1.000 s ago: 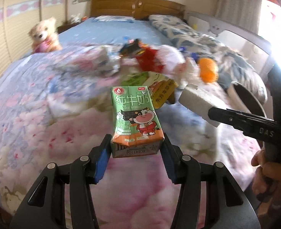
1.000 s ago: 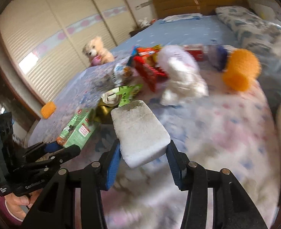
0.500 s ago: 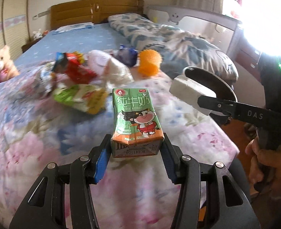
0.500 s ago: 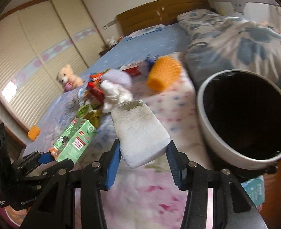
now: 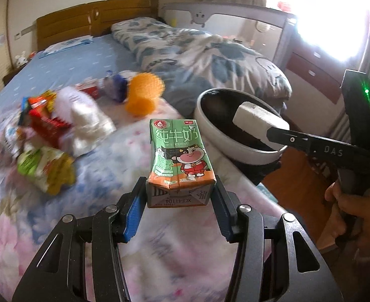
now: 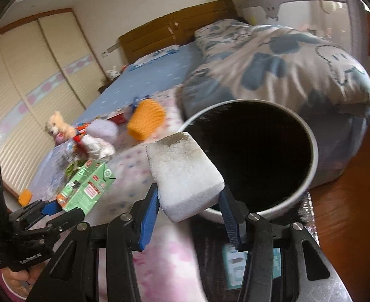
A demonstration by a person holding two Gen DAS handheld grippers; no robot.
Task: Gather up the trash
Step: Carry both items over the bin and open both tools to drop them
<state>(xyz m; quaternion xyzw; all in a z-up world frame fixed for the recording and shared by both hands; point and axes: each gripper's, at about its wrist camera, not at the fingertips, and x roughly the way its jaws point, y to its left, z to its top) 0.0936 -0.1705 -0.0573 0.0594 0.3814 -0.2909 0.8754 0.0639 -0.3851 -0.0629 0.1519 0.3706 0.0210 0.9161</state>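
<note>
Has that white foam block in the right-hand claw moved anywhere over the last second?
Yes. The white foam block, clamped in the right gripper, has swung away from the trash pile toward the bin, whose opening now sits just beyond it.

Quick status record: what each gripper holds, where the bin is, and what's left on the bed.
left gripper: jaws shut on green milk carton, upright
right gripper: jaws shut on white foam block
bin: grey rim, dark inside, beside the bed edge; block is at its near rim
carton position: over the bed, short of the bin
left on bed: orange mesh ball, blurred wrappers, white bag
</note>
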